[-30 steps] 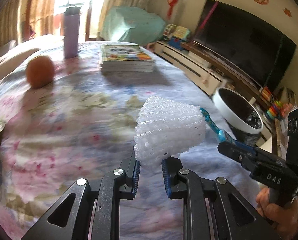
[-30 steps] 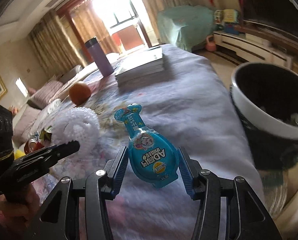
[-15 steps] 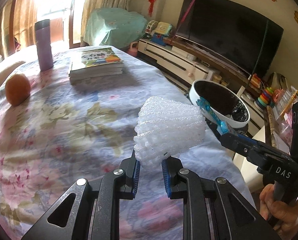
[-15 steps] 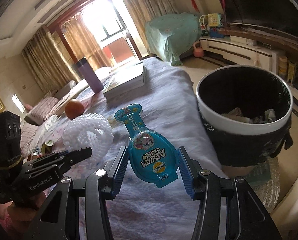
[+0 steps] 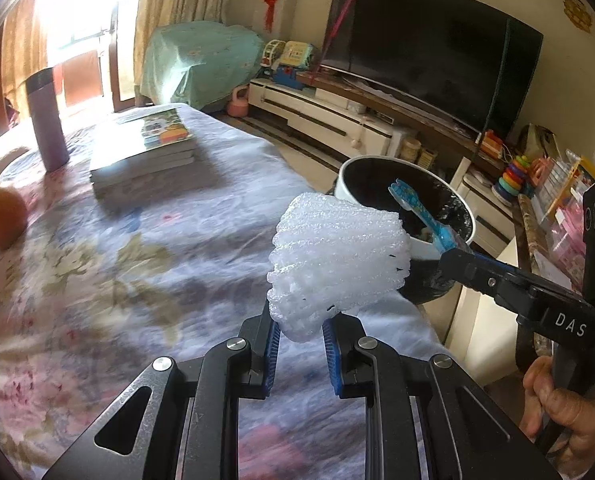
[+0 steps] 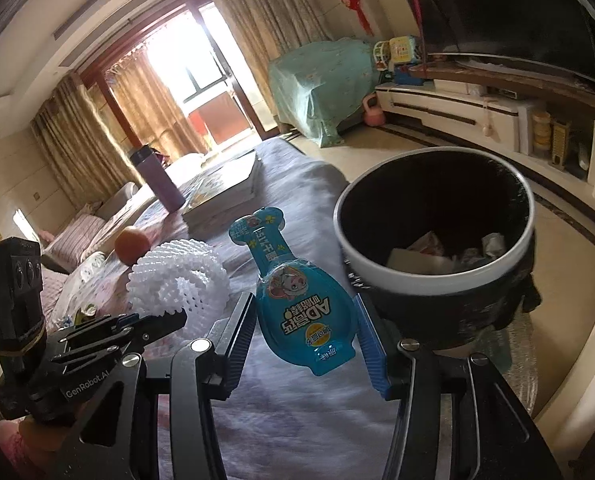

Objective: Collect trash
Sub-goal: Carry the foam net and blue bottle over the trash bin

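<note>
Carrying two pieces of trash toward the bin, one in each gripper.

Pinched low between the nearly closed fingers of the left gripper (image 5: 300,342), the white foam fruit net (image 5: 337,260) stands up at centre frame, held by its narrow end so the bulk stays clear. The right gripper (image 6: 305,332) has its fingers about half apart, pressed on the wide sides of the flat blue snack packet (image 6: 301,300), its neck pointing toward upper centre. Both are lifted off the floral-covered counter (image 5: 97,280), probably to drop them together. The trash bin (image 6: 437,276), at right just past the counter's edge, already holds scraps. An orange (image 5: 3,218), books (image 5: 145,148) and a purple flask (image 5: 47,120) sit behind.
</note>
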Demonstrator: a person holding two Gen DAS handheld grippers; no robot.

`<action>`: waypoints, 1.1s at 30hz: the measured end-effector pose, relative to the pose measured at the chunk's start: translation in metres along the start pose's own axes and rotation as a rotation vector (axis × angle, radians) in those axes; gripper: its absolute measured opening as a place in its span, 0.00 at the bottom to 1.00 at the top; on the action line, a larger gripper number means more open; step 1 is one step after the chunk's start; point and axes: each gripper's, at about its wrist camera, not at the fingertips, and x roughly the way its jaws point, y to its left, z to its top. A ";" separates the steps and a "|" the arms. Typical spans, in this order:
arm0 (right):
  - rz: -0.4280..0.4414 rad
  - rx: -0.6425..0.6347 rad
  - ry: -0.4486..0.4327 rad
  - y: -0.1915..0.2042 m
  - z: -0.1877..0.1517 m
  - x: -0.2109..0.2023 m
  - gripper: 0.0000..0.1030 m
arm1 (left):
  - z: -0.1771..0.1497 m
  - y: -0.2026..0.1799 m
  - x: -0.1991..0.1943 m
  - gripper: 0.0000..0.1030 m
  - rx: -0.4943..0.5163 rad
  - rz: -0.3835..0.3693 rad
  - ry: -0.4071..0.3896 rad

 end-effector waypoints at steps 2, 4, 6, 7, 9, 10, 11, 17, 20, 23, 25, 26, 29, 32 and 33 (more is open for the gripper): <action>-0.011 0.003 -0.004 -0.005 0.002 -0.002 0.49 | 0.003 -0.004 0.003 0.18 0.007 -0.008 0.002; -0.018 0.008 -0.008 -0.010 0.003 -0.005 0.49 | 0.007 -0.008 0.006 0.18 0.013 -0.014 0.003; -0.023 0.014 -0.012 -0.015 0.004 -0.007 0.49 | 0.010 -0.012 0.009 0.18 0.023 -0.018 0.003; -0.026 0.017 -0.013 -0.017 0.005 -0.007 0.49 | 0.013 -0.014 0.011 0.18 0.027 -0.019 0.004; -0.033 0.023 -0.019 -0.022 0.007 -0.010 0.49 | 0.017 -0.019 0.014 0.18 0.037 -0.022 0.002; -0.036 0.027 -0.021 -0.025 0.008 -0.011 0.49 | 0.019 -0.021 0.016 0.18 0.041 -0.023 0.000; -0.038 0.028 -0.022 -0.027 0.009 -0.010 0.49 | 0.021 -0.023 0.017 0.18 0.045 -0.025 -0.001; -0.058 0.039 -0.026 -0.041 0.019 -0.011 0.49 | 0.034 -0.035 0.030 0.18 0.069 -0.034 0.001; -0.069 0.042 -0.029 -0.047 0.024 -0.010 0.49 | 0.039 -0.039 0.037 0.18 0.080 -0.035 0.007; -0.081 0.041 -0.032 -0.051 0.028 -0.009 0.49 | 0.046 -0.044 0.044 0.18 0.090 -0.038 0.012; -0.087 0.042 -0.031 -0.052 0.030 -0.009 0.49 | 0.052 -0.048 0.050 0.18 0.098 -0.040 0.014; -0.092 0.043 -0.031 -0.054 0.032 -0.008 0.49 | 0.054 -0.049 0.052 0.18 0.100 -0.040 0.015; -0.110 0.040 -0.028 -0.057 0.036 -0.007 0.49 | 0.061 -0.054 0.061 0.18 0.117 -0.039 0.020; -0.121 0.040 -0.027 -0.060 0.040 -0.005 0.49 | 0.070 -0.058 0.070 0.18 0.125 -0.037 0.024; -0.123 0.041 -0.026 -0.062 0.040 -0.005 0.49 | 0.072 -0.059 0.073 0.18 0.128 -0.036 0.024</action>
